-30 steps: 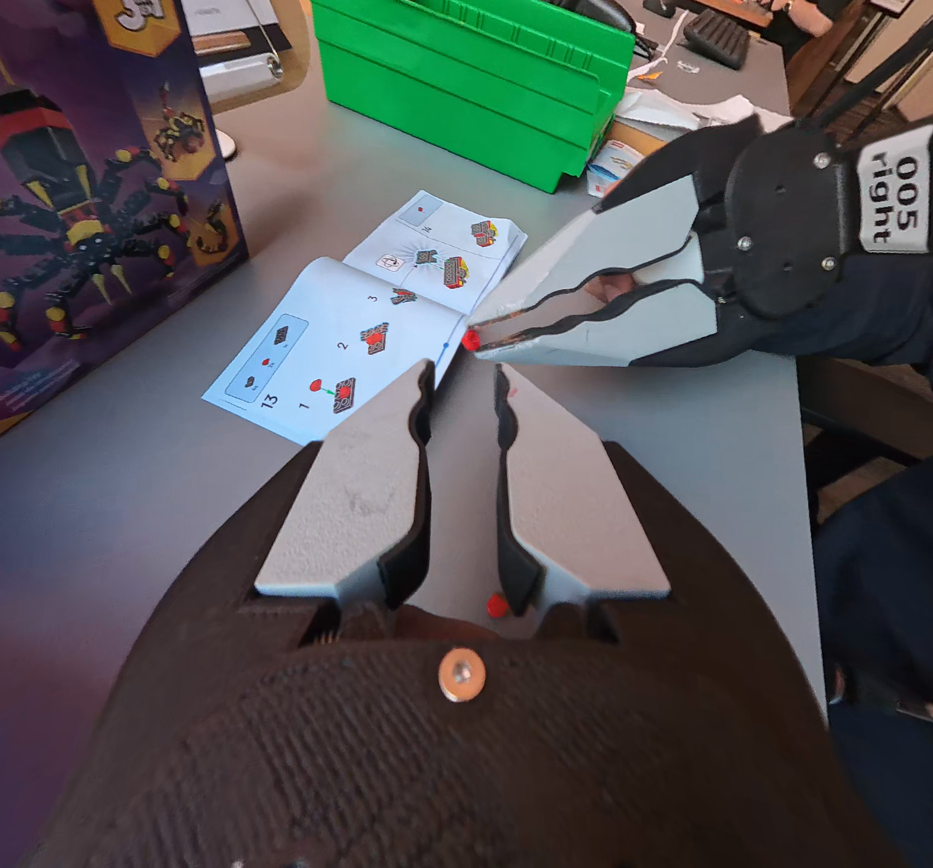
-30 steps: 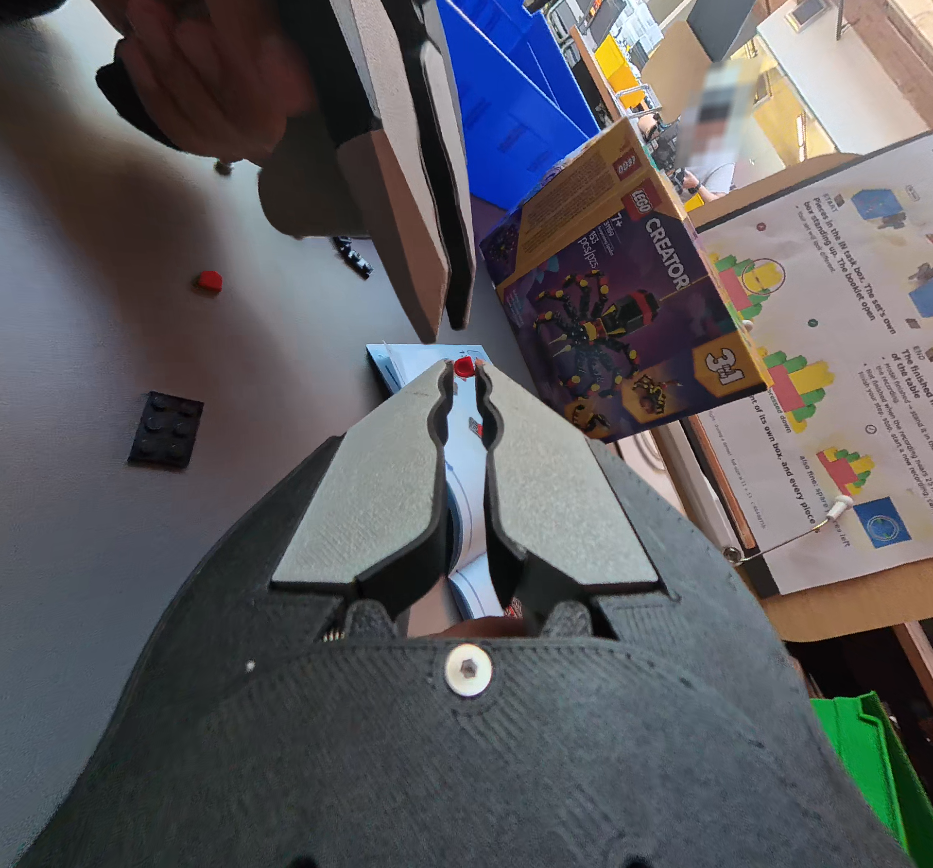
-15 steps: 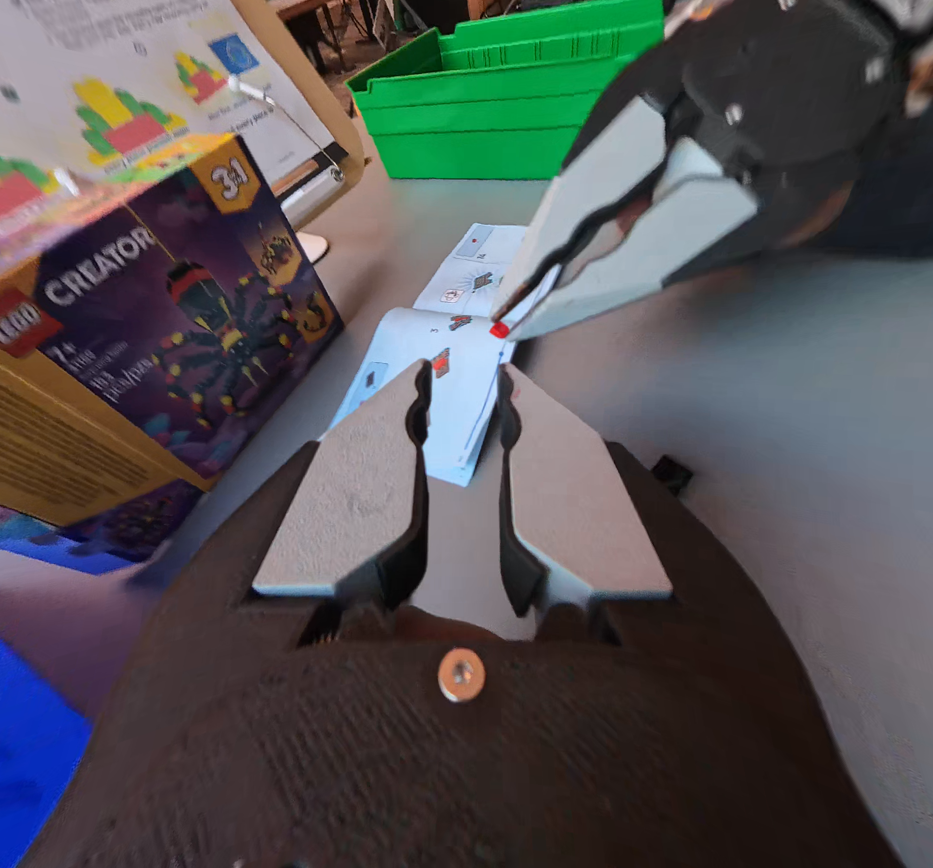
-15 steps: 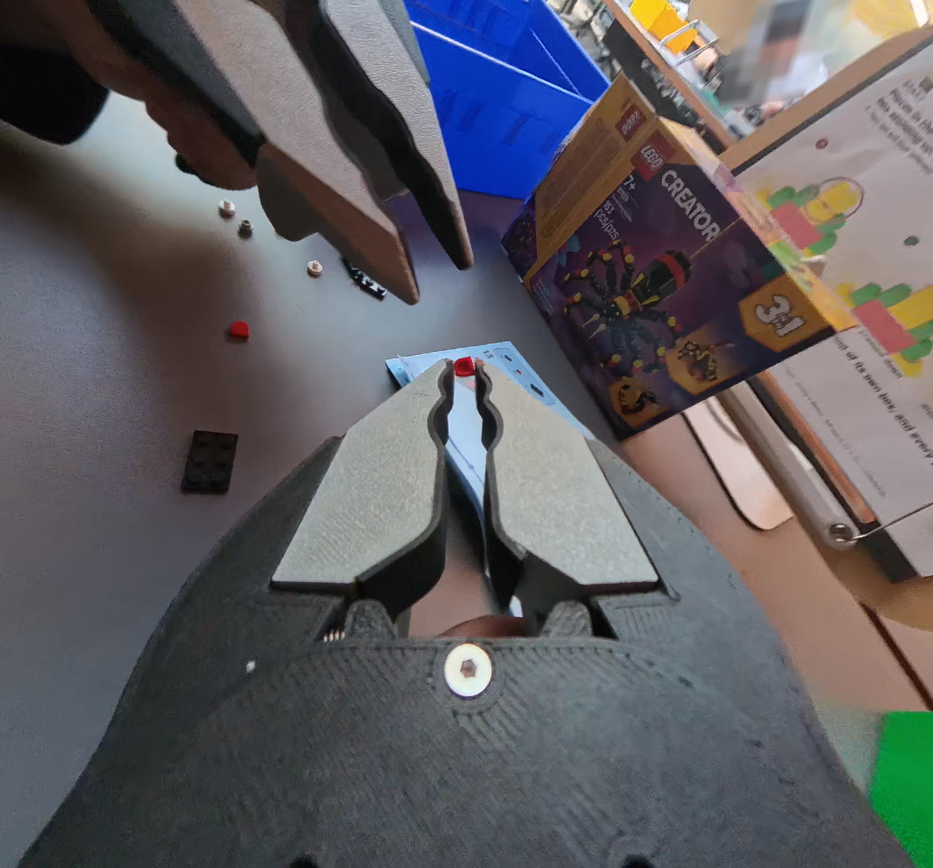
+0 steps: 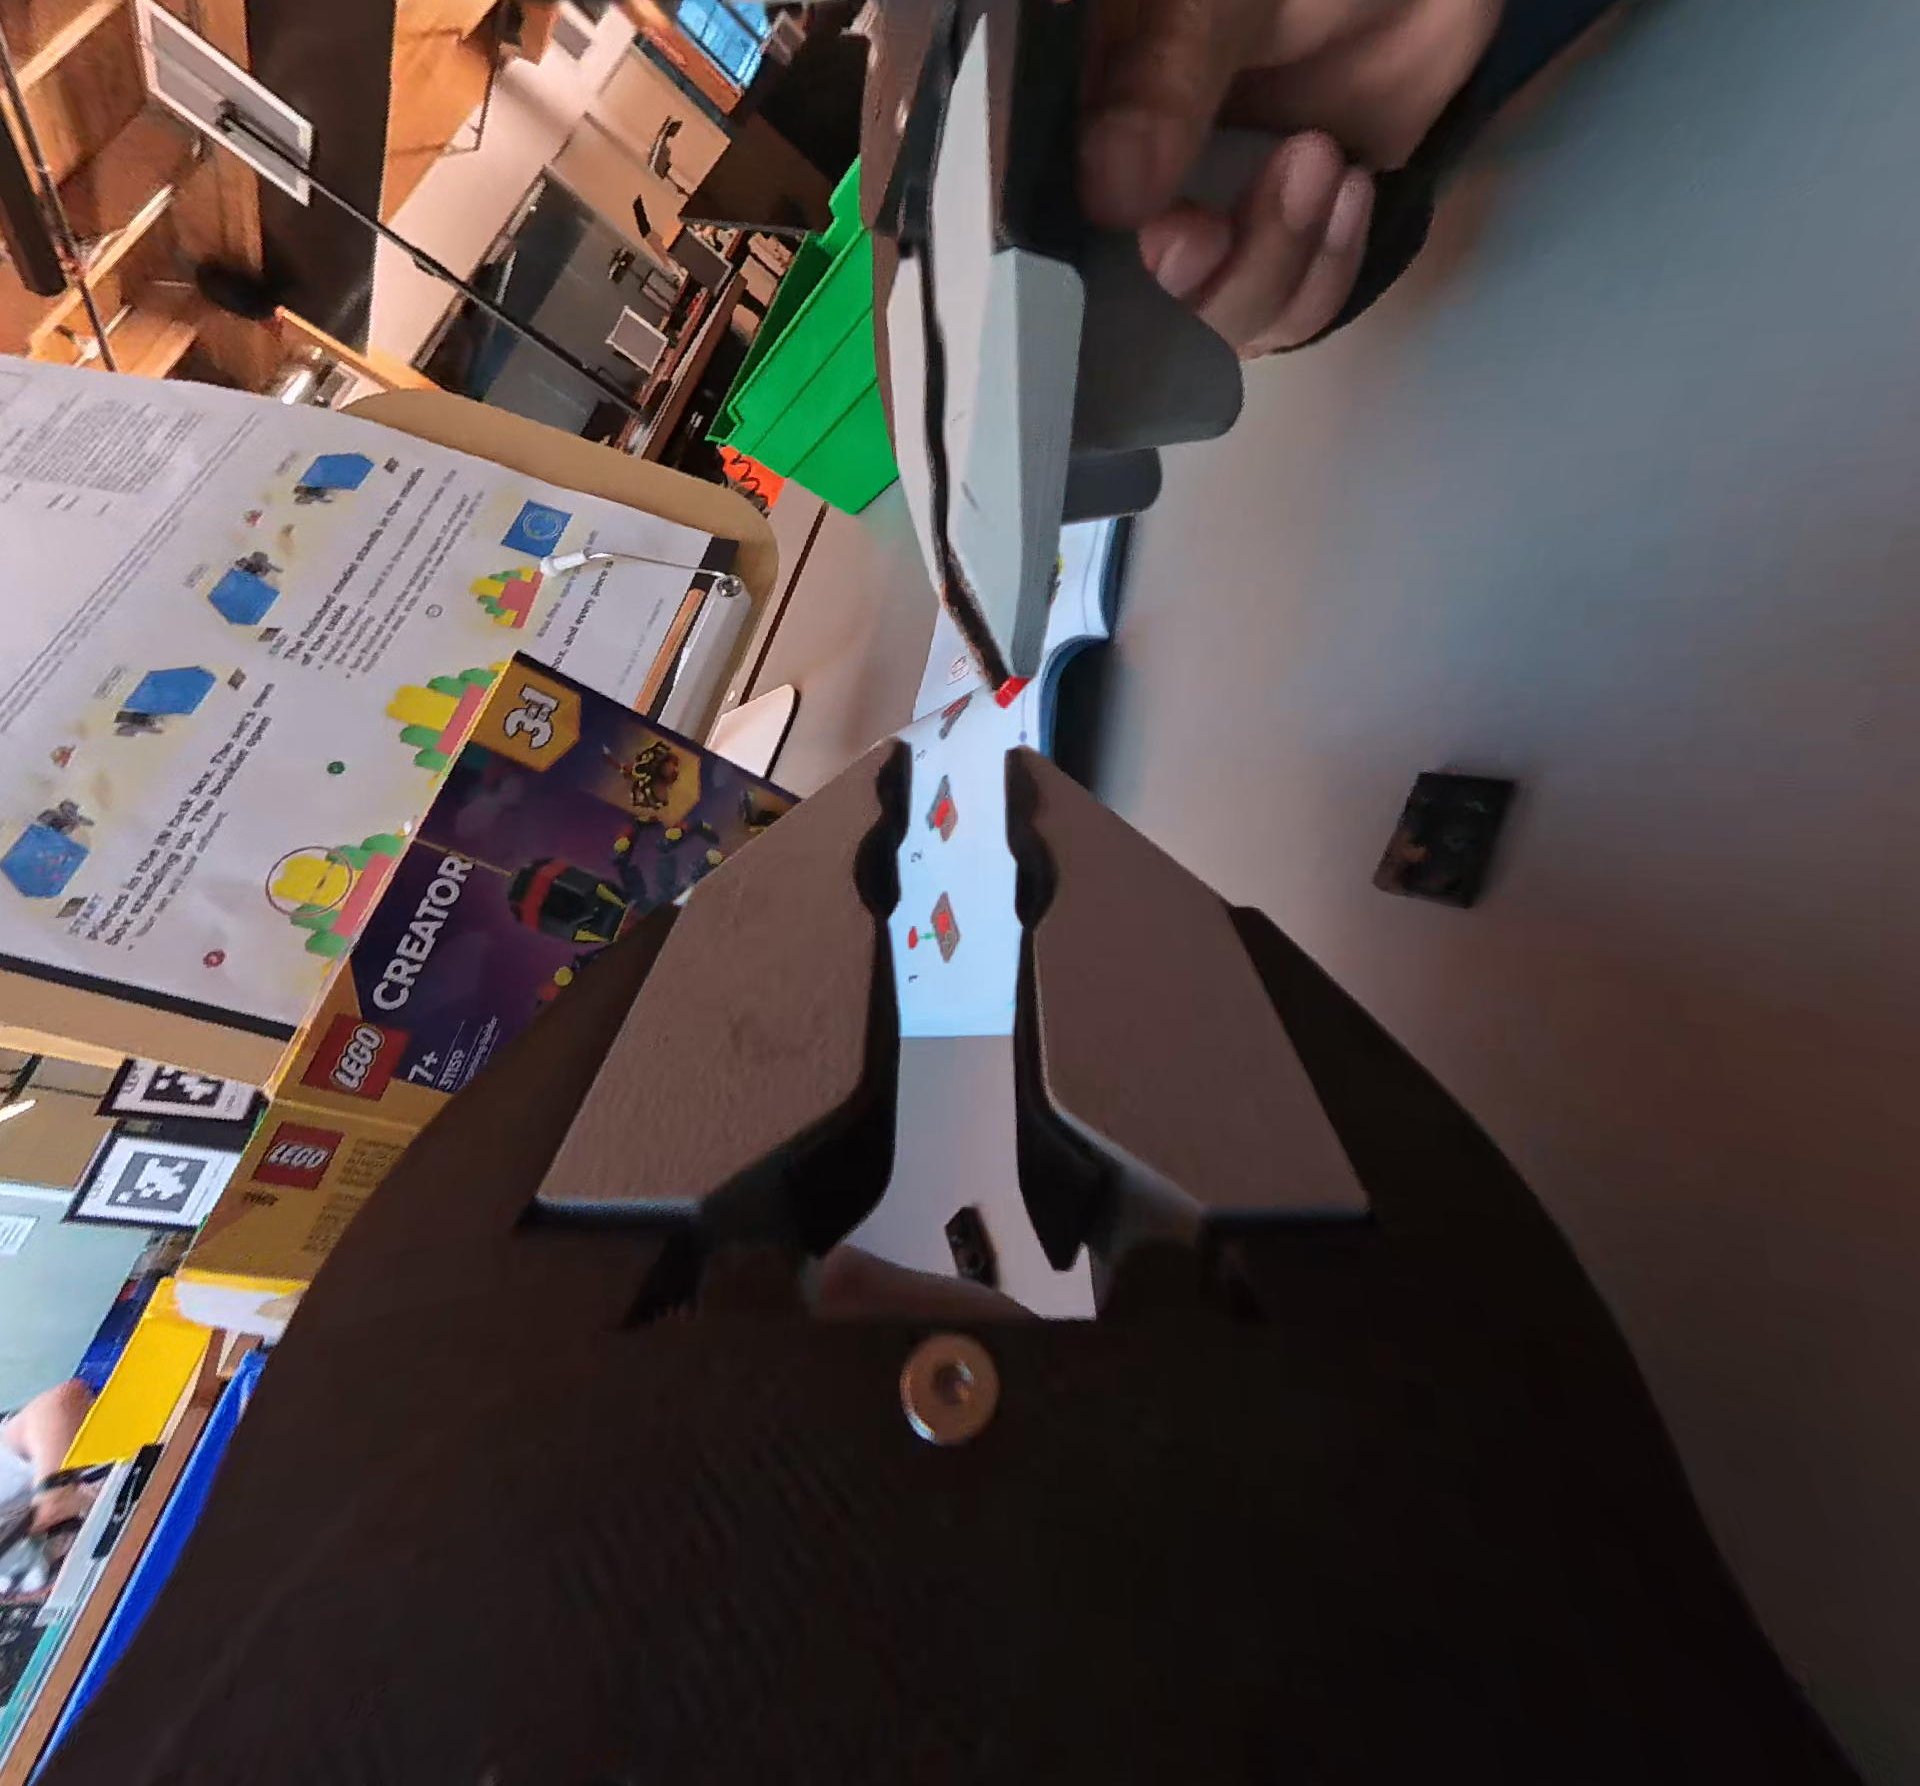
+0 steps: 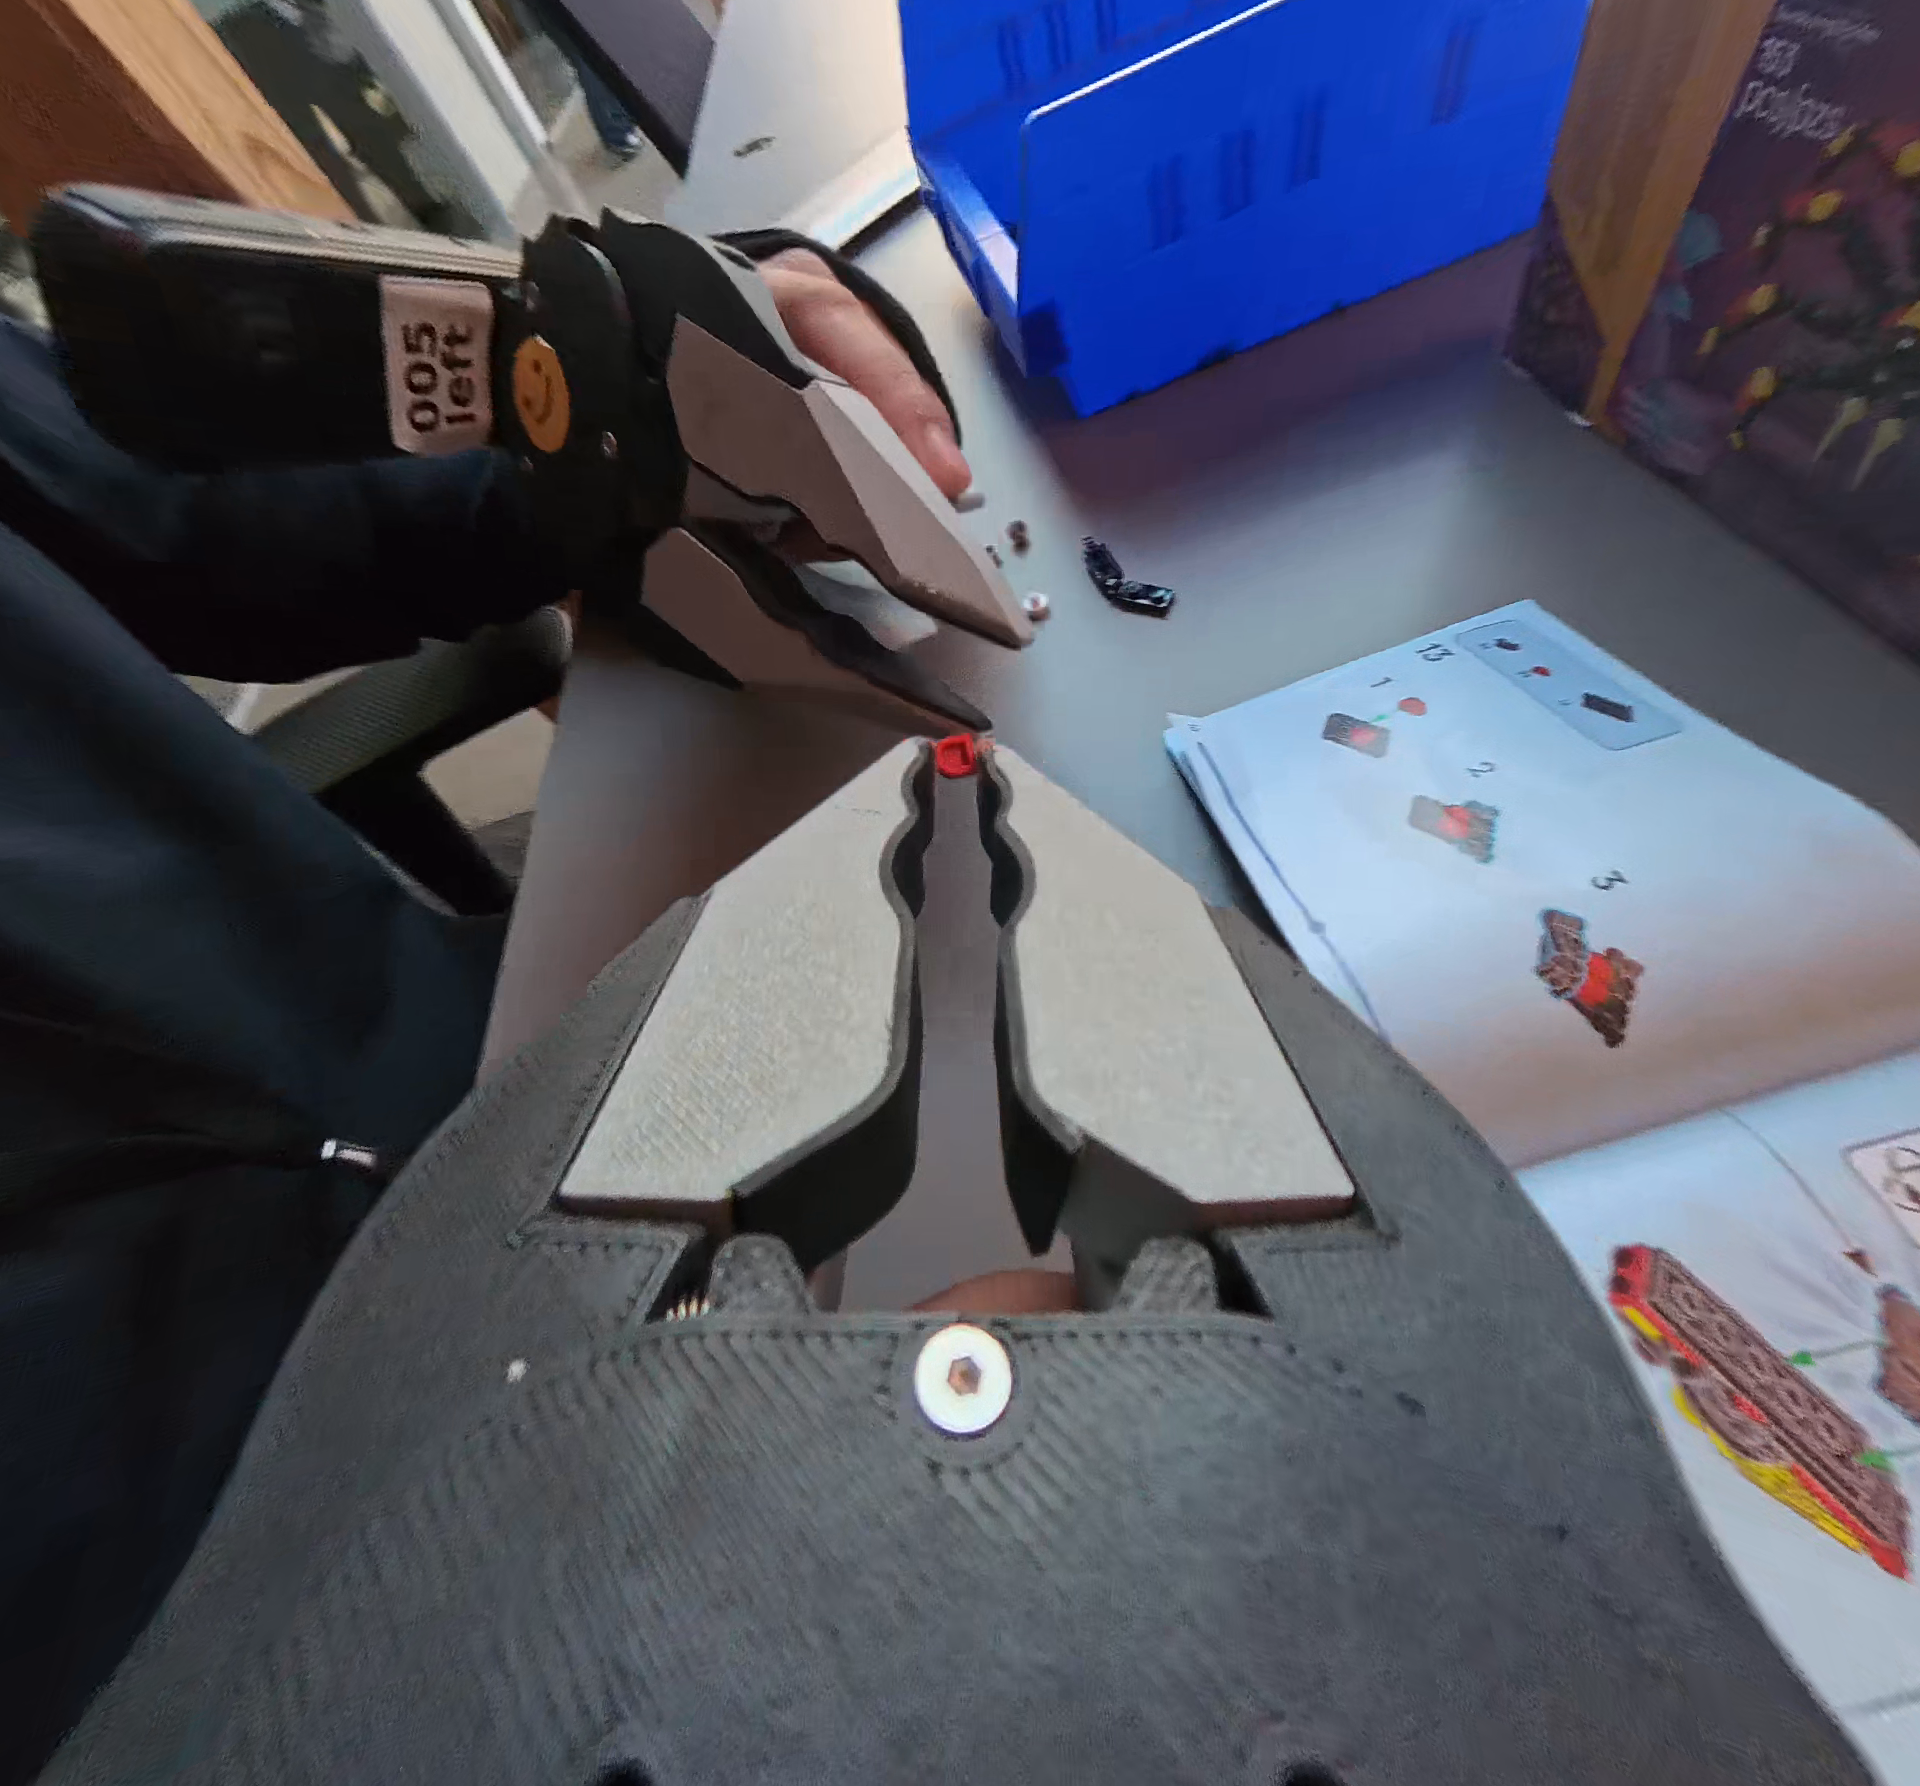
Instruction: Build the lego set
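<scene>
Right gripper (image 6: 954, 762): jaws nearly closed, pinching a small red piece (image 6: 952, 757) at the very tips, held above the worktop (image 6: 1351, 510).
Left gripper (image 5: 954, 768): jaws a little apart, nothing between them; its tips hang just beside the red piece.
Instruction booklet (image 6: 1538, 863): lying open on the worktop.
Black plate (image 5: 1442, 851): flat on the worktop, apart from the booklet.
Set box (image 5: 499, 915): standing beyond the booklet, beside a blue bin (image 6: 1226, 126).
Loose small pieces (image 6: 1127, 583): scattered between bin and booklet.
</scene>
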Motion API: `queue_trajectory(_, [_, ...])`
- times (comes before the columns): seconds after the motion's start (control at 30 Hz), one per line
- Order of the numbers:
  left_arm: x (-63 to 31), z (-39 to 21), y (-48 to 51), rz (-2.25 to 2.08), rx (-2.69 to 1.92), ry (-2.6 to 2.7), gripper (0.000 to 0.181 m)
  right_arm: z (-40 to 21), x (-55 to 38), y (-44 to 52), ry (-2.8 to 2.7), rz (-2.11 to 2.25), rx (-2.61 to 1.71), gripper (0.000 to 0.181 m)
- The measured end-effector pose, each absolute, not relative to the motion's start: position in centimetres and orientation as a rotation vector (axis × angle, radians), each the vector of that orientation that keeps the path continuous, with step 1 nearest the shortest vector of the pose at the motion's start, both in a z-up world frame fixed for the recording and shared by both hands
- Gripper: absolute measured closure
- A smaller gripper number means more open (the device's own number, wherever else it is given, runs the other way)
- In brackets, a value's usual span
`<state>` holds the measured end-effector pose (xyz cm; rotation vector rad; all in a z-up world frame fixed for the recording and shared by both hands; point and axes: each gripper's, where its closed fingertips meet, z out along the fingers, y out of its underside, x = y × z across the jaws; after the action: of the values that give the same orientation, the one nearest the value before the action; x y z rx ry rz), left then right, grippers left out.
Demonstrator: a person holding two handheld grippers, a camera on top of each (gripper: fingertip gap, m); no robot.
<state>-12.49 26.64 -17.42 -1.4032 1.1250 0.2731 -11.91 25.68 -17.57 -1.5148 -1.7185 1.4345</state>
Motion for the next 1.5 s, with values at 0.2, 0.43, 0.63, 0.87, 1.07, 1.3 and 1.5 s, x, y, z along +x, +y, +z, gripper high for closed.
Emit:
queue_trajectory(0.2, [-10.8, -17.8, 25.3, 0.187, -1.36, 1.19, 0.172, -17.6, -11.6, 24.7, -1.733, 1.622, -1.587, 0.176])
queue_trajectory(0.43, [-10.8, -17.9, 25.4, 0.202, -1.358, 1.2, 0.179, -17.6, -11.7, 24.6, -1.681, 1.777, -1.68, 0.177])
queue_trajectory(0.63, [-12.0, -15.4, 27.1, -0.009, -1.494, 0.907, 0.18, -15.0, -12.1, 26.6, -1.472, 1.873, -1.627, 0.17])
queue_trajectory(0.87, [-12.2, -12.3, 27.3, -0.688, -1.534, 0.513, 0.181, -12.4, -12.0, 27.7, -1.376, 1.779, -1.444, 0.177])
queue_trajectory(1.07, [-12.0, -10.7, 26.5, -0.924, -1.486, 0.436, 0.181, -11.3, -11.8, 27.0, -1.404, 1.668, -1.308, 0.181])
queue_trajectory(1.3, [-11.3, -11.5, 26.2, -0.969, -1.529, 0.465, 0.181, -11.4, -11.9, 26.1, -1.442, 1.65, -1.271, 0.181])
queue_trajectory(1.5, [-11.3, -11.6, 26.1, -0.997, -1.545, 0.463, 0.181, -11.6, -11.9, 25.8, -1.462, 1.644, -1.259, 0.181])
